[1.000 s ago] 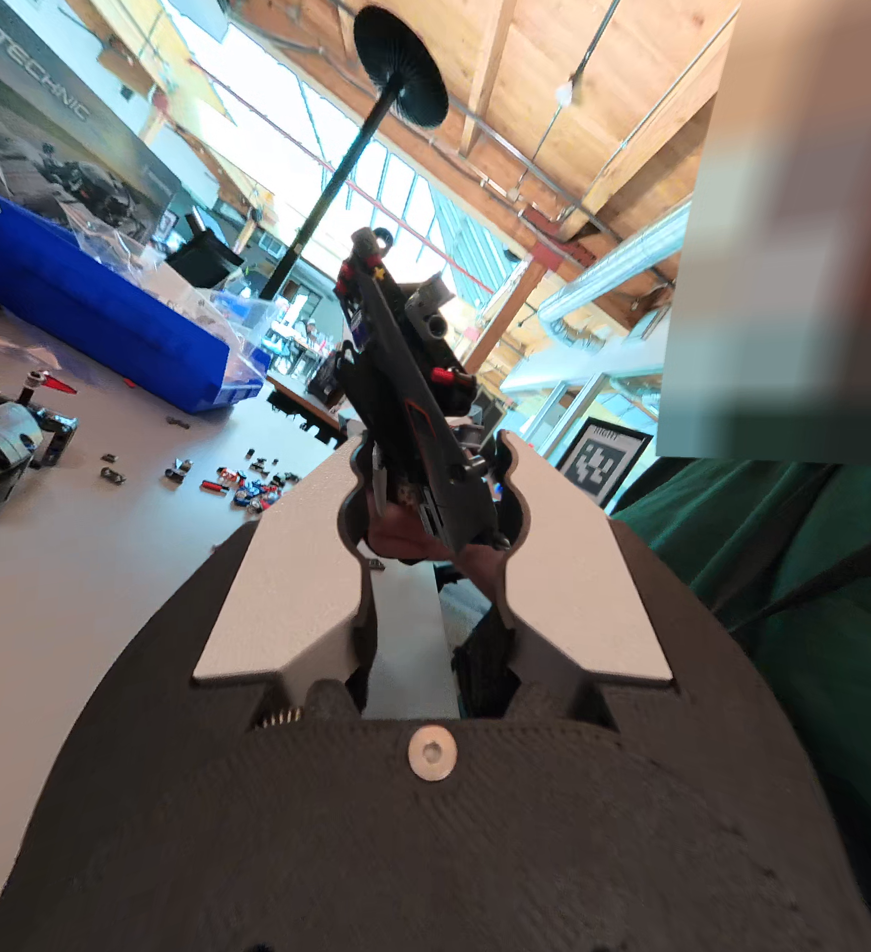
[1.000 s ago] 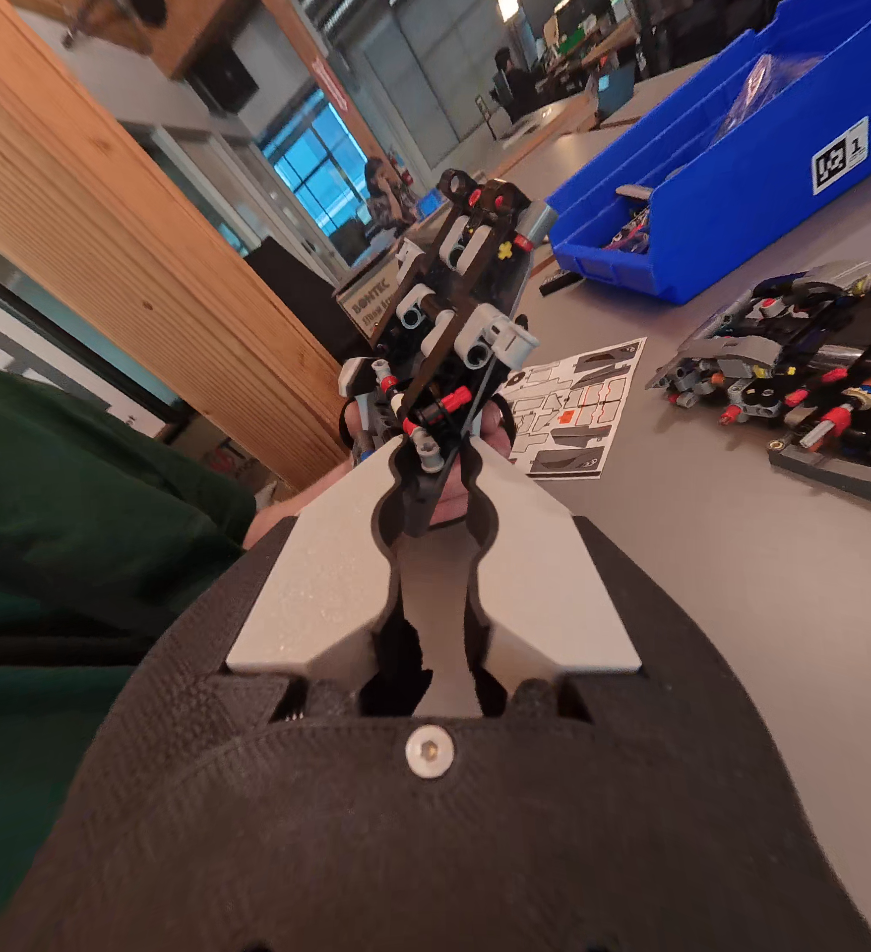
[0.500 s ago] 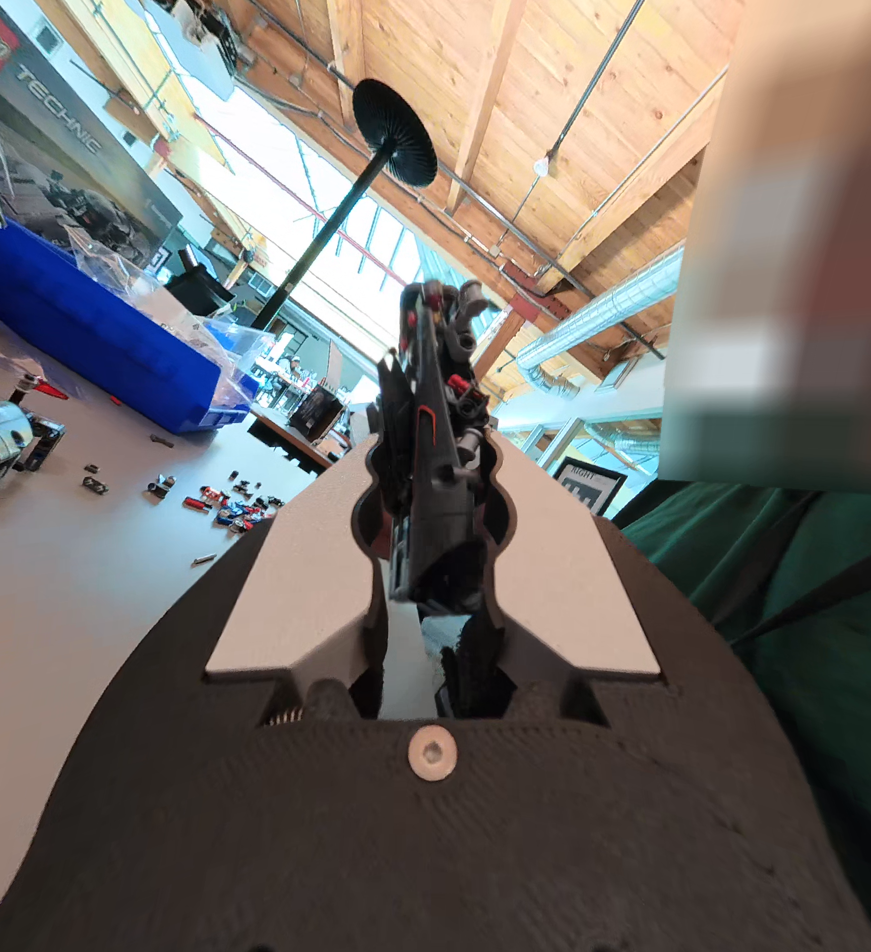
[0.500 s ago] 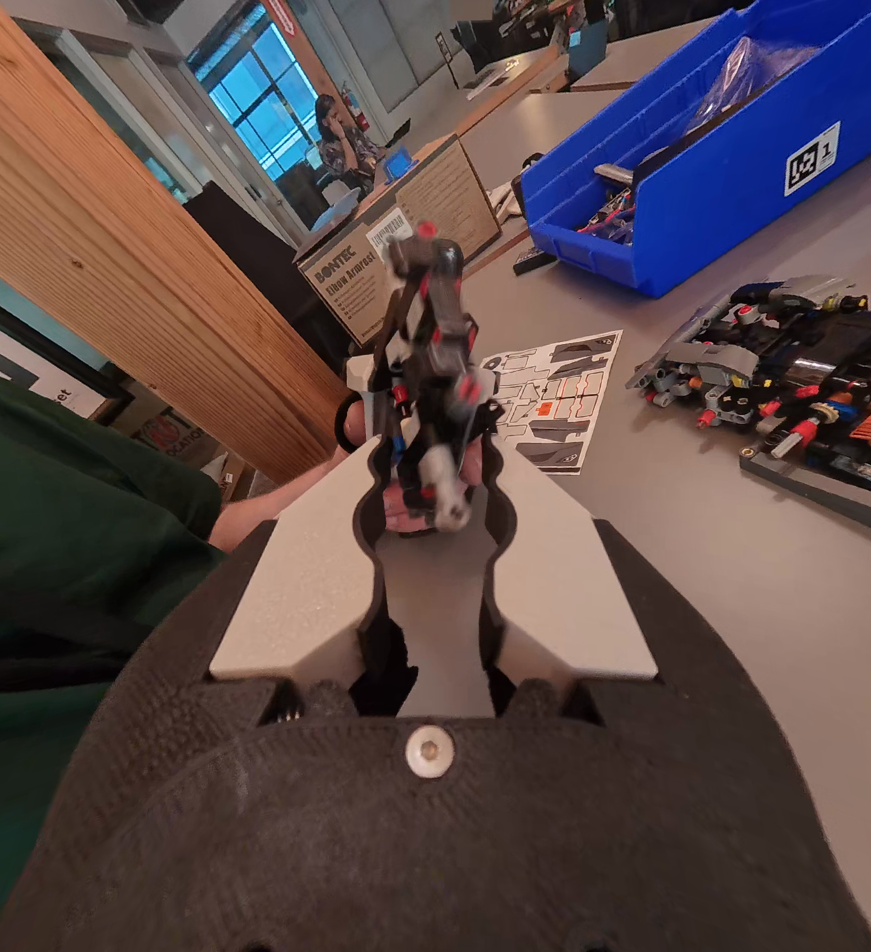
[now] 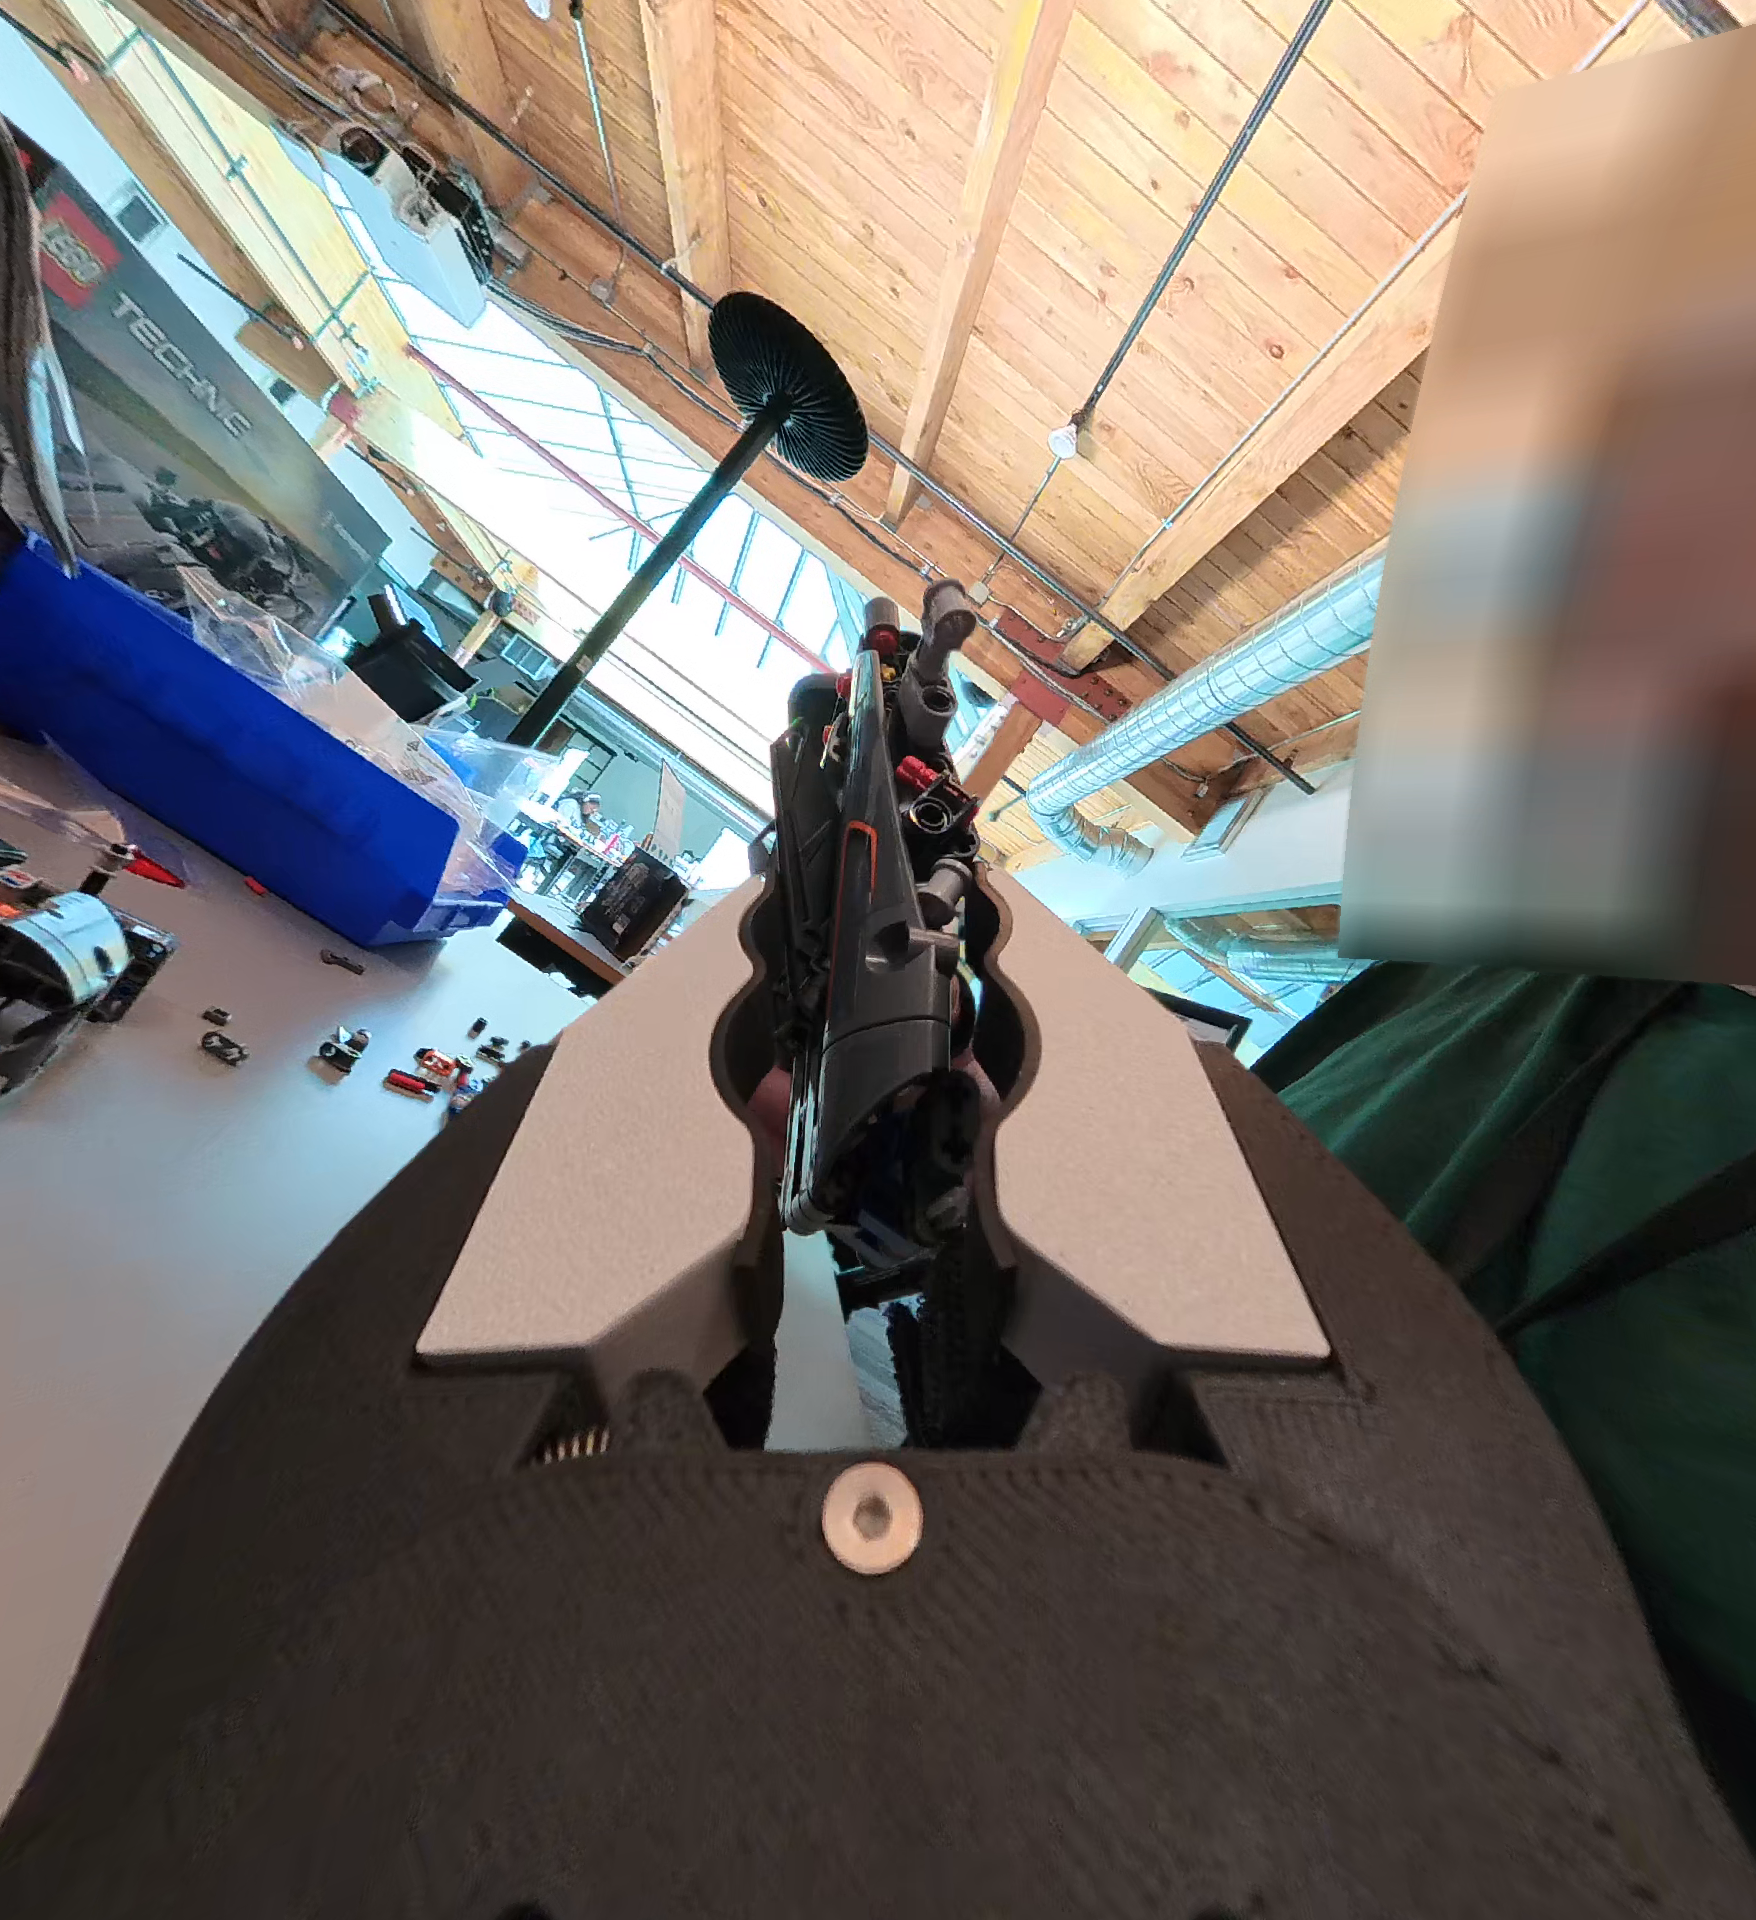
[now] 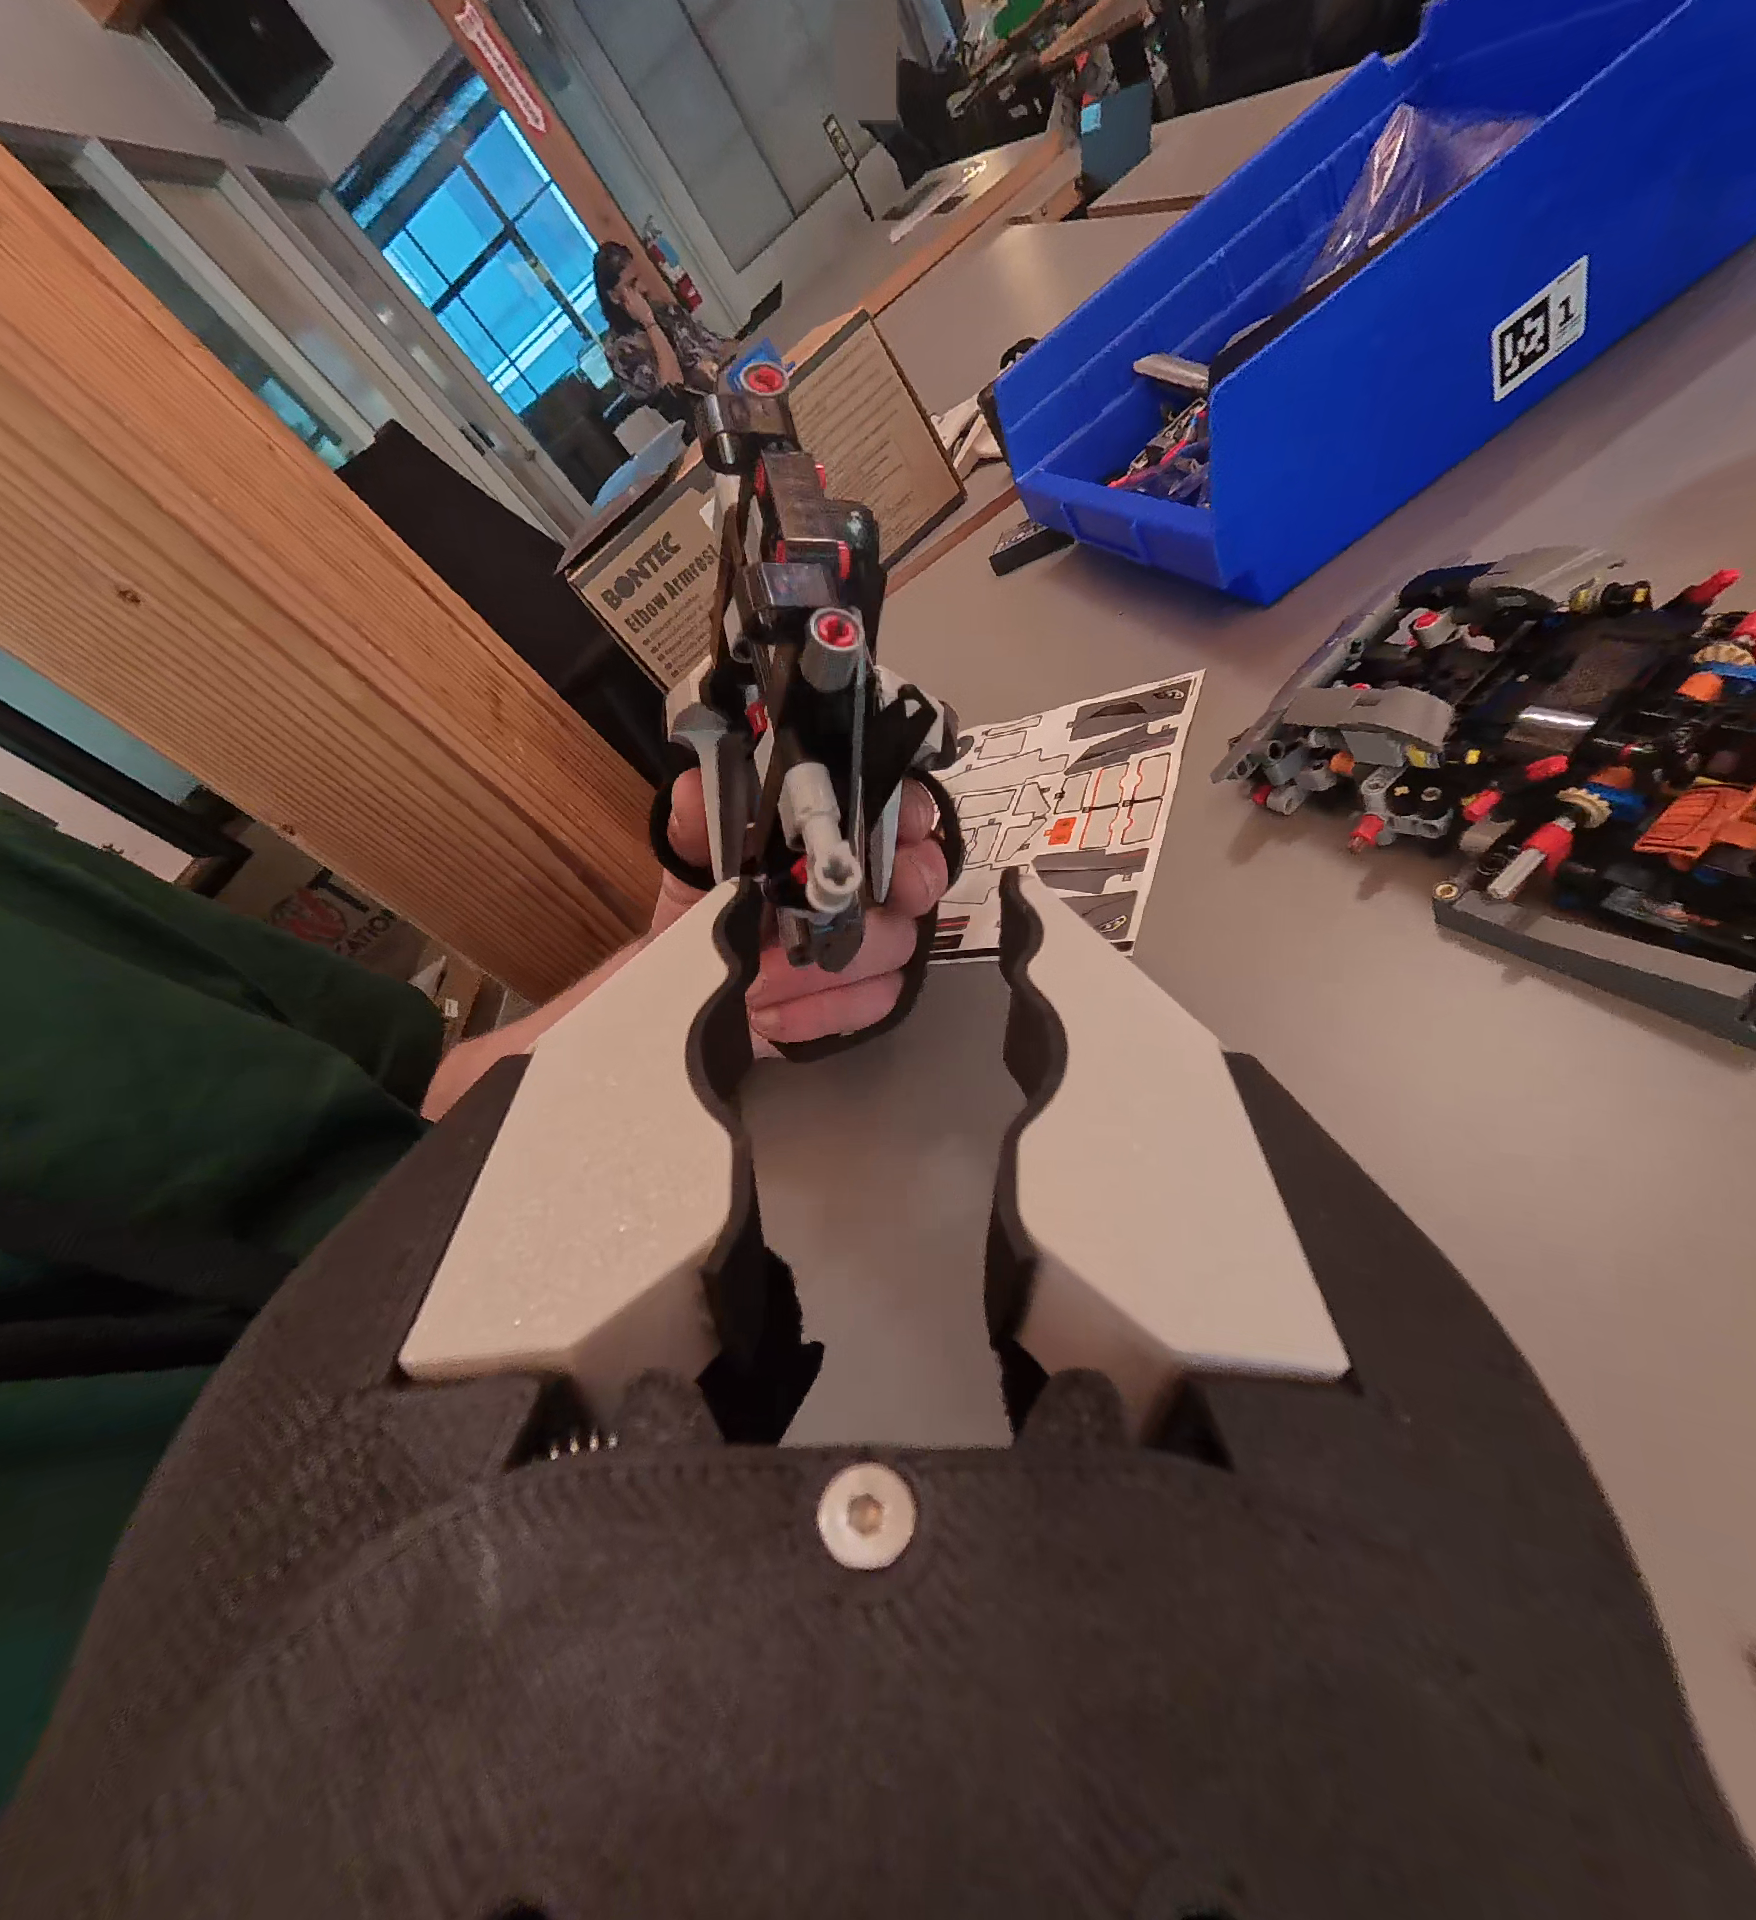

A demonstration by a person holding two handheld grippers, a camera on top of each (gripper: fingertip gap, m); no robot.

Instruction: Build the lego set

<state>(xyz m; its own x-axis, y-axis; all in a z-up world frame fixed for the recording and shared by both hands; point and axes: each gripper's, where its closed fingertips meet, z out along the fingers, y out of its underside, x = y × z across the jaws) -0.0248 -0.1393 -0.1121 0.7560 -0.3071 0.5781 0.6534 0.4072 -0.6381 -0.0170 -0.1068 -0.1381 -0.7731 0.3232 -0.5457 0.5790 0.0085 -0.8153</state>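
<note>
**Steady the raised sub-assembly before the free tongs close in**

The left gripper (image 5: 874, 920) holds the dark Lego sub-assembly (image 5: 863, 883) narrowly between its pads, long axis pointing up toward 12 o'clock, clear of the table (image 6: 1373, 1195). The right gripper (image 6: 869, 904) stands wide and empty. In its view the sub-assembly (image 6: 801, 644) rises just past its left fingertip, beside it and not between the pads, with a hand (image 6: 832, 987) behind.

The step looks like an in-air handover or regrip. To do it well, I judge that the right tongs should centre on a solid beam low on the piece, avoid the red and grey pins sticking out, and close squarely. The left should let go only once the second grip is firm.

Open room is good at 3 to 5 o'clock in the right view, where the table is bare. The sticker sheet (image 6: 1082, 790) lies near at 1 o'clock, the partly built chassis (image 6: 1580, 727) at 2 o'clock, and the blue bin (image 6: 1373, 312) beyond. A green sleeve (image 6: 126, 1039) crowds 9 o'clock. In the left view, loose pieces (image 5: 417, 1070) lie at 9 o'clock.
</note>
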